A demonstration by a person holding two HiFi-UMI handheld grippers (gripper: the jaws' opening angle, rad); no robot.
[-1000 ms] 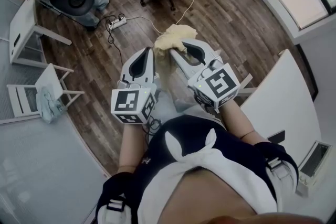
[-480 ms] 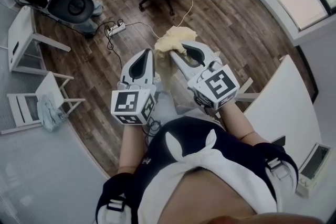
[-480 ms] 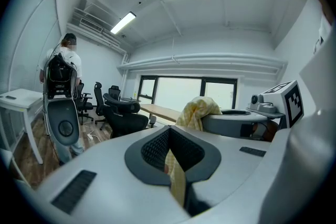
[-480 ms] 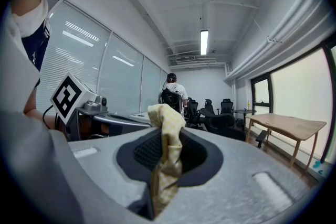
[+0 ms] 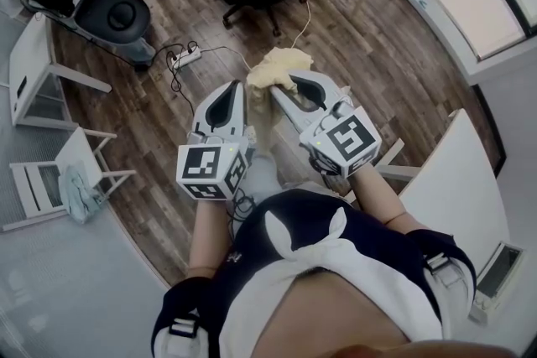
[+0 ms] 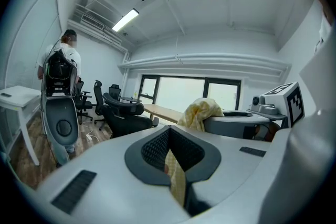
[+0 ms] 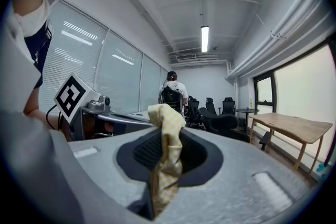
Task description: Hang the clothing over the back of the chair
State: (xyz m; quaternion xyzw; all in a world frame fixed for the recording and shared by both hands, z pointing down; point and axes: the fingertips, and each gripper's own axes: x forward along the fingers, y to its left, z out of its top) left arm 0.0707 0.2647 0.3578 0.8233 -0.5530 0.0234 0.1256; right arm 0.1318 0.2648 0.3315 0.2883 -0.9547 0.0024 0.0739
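The yellow clothing [image 5: 277, 65] was held well above the floor [image 5: 151, 138], one edge pinched in the closed left claw [image 5: 237, 84], another bunched in the closed right claw [image 5: 275, 88] just beside it, likely so it could be spread out for hanging.

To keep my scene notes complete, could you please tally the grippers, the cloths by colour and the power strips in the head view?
Grippers: 2 (left gripper, right gripper)
Yellow cloths: 1 (pale yellow checked garment, gripped by both)
Blue cloths: 1 (light blue cloth on white slatted chair)
Power strips: 1 (white power strip)
Total: 5
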